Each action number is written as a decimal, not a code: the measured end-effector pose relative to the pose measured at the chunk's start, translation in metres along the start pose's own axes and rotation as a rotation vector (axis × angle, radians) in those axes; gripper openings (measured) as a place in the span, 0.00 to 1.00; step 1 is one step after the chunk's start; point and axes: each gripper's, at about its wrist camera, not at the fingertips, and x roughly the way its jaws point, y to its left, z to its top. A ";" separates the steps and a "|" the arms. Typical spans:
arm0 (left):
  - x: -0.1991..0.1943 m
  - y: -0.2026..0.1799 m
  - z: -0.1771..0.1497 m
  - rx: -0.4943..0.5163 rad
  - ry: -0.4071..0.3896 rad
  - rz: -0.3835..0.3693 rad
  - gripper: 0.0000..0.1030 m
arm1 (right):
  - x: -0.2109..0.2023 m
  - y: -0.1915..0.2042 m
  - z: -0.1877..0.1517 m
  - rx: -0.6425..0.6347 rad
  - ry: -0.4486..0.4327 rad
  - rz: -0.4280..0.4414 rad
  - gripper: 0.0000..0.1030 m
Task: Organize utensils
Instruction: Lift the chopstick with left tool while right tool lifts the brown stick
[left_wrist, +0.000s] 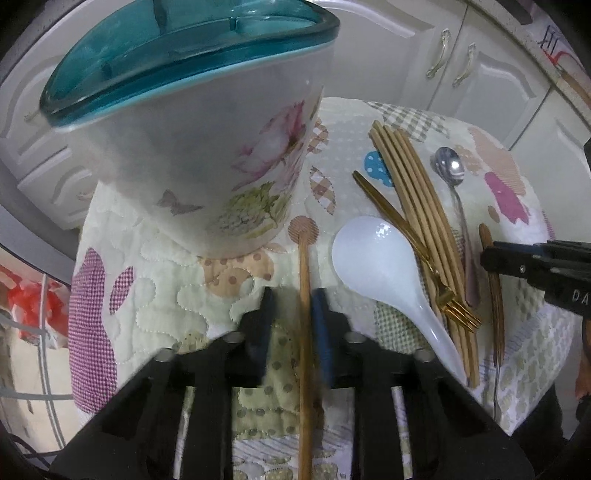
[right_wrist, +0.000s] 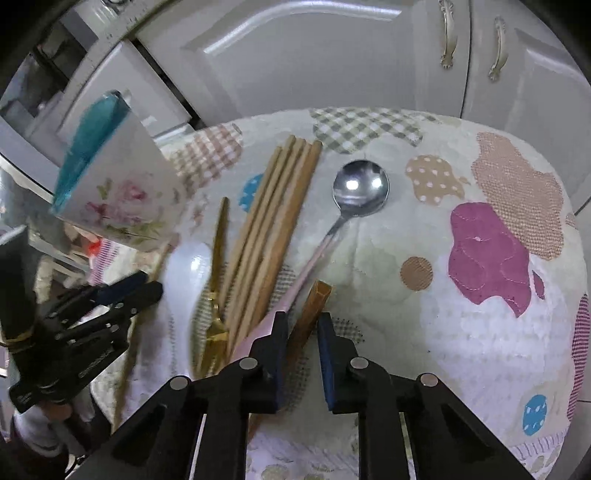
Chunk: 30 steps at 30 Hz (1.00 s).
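Glossy white plastic spoon (left_wrist: 373, 254), matt wooden chopsticks (left_wrist: 417, 206), quilted cloth (left_wrist: 155, 295)

Free room: the quilted cloth (right_wrist: 461, 332) covering the table is lying bare to the right of the metal spoon (right_wrist: 360, 192), giving an open approach from that side.

Obstacles: the floral utensil holder (left_wrist: 207, 155) is standing tall at the left rear, blocking passage there. The chopstick bundle (left_wrist: 417, 221), gold fork (left_wrist: 413, 240) and white ladle-spoon (left_wrist: 373, 258) are lying packed together mid-table, leaving no gaps between them. The left gripper (left_wrist: 291, 306) and right gripper (right_wrist: 301, 328) are working close, crowding the near edge. Cabinet doors (right_wrist: 314, 55) are closing off the far side.
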 end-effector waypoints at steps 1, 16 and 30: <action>-0.001 0.002 -0.001 -0.008 0.003 -0.011 0.12 | -0.004 -0.001 -0.001 0.000 -0.003 0.004 0.15; -0.008 0.015 -0.002 -0.085 0.028 -0.064 0.06 | -0.039 -0.010 -0.008 0.060 -0.052 0.126 0.12; -0.014 0.018 -0.006 -0.103 -0.010 -0.096 0.05 | -0.085 0.009 -0.012 0.016 -0.131 0.203 0.10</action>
